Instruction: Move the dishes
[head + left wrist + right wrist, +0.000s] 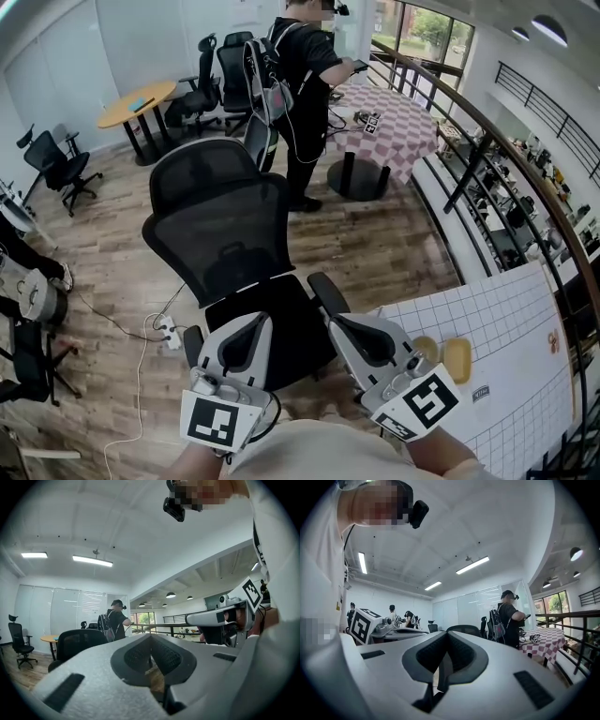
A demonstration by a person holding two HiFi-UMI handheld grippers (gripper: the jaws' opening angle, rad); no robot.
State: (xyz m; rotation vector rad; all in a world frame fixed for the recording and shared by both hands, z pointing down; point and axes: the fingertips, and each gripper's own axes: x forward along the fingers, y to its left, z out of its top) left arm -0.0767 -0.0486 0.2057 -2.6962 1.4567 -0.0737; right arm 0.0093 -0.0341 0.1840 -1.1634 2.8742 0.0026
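Observation:
Both grippers are held close to my body and point up and away from the table. My left gripper (pixel 258 319) (pixel 151 638) is shut with nothing between its jaws. My right gripper (pixel 337 322) (pixel 448 635) is also shut and empty. A table with a white grid cloth (pixel 497 309) stands at my lower right. Two small yellowish-tan items (pixel 457 359), possibly dishes, lie on it just right of the right gripper; what they are is too small to tell. Neither gripper view shows the table top.
A black office chair (pixel 225 234) stands directly ahead of the grippers. Behind it a person with a backpack (pixel 300 84) stands by a checkered table (pixel 398 117). A railing (pixel 487 141) runs along the right, a round wooden table (pixel 139 101) stands far left, and cables (pixel 141 328) lie on the floor.

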